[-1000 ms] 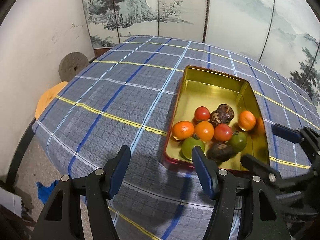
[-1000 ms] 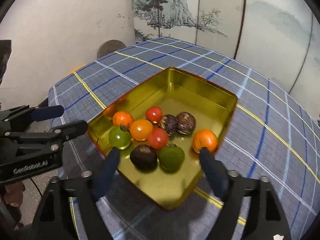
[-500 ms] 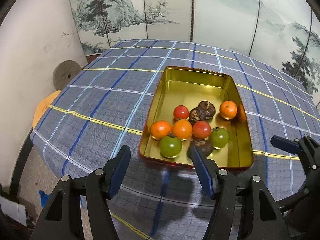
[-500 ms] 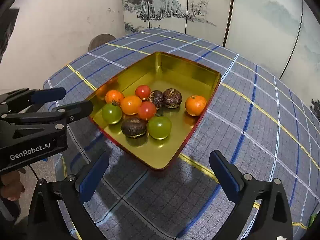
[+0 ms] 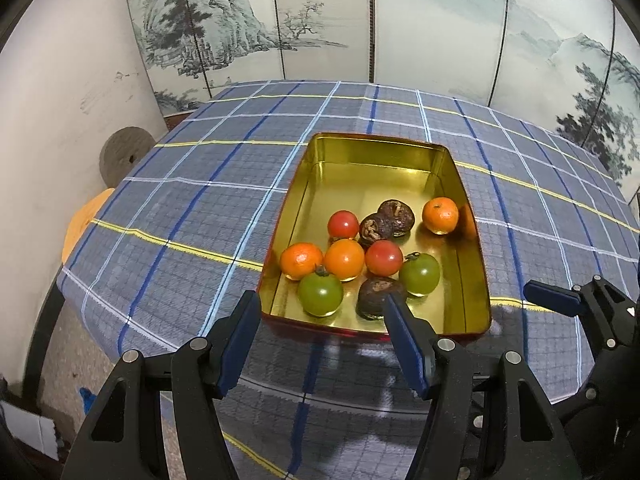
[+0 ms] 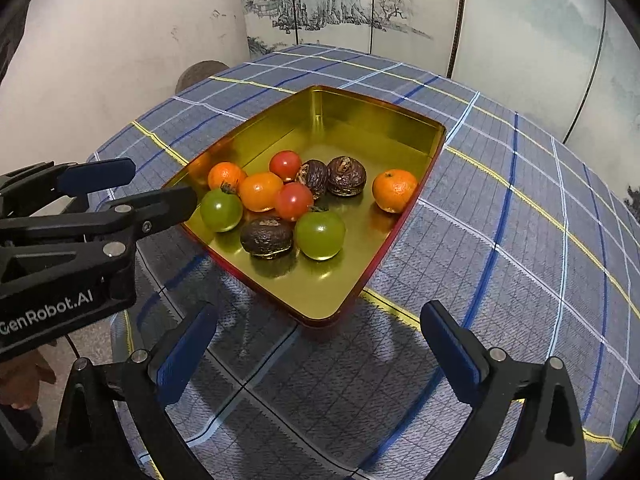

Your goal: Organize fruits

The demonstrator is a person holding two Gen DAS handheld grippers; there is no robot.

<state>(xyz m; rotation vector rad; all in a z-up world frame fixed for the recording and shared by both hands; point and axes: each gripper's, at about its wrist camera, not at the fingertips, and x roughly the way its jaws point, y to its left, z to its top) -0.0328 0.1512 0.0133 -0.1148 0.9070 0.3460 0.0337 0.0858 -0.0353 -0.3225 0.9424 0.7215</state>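
I am holding both tongs spread wide and empty: the left tongs (image 5: 320,320) are hovering just short of the near wall of the gold tin (image 5: 472,236), and the right tongs (image 6: 316,336) are hanging back over the checked cloth on the counter (image 6: 500,240), with the tin's near corner straight ahead between their tips.

All the fruit I am seeing is lying inside that tin, crowded toward the end nearest my tongs, while the far end is showing bare metal. Just beyond the left tips a green tomato (image 5: 320,294) is sitting beside a dark wrinkled fruit (image 5: 378,298); behind them are a mandarin (image 5: 301,260), an orange tomato (image 5: 344,259), a red tomato (image 5: 383,257) and a second green one (image 5: 419,274). Another mandarin (image 5: 440,215) is sitting alone by the wall on the right-tongs side.

I am judging these as light, round and ready to roll; the tomatoes look smooth-skinned, slippery and easily bruised, the dark ones firmer and rougher. I would be closing gently across the widest part of a fruit, coming from above where neighbours leave room. Whether this pile is sorted already or awaiting sorting, I cannot tell.
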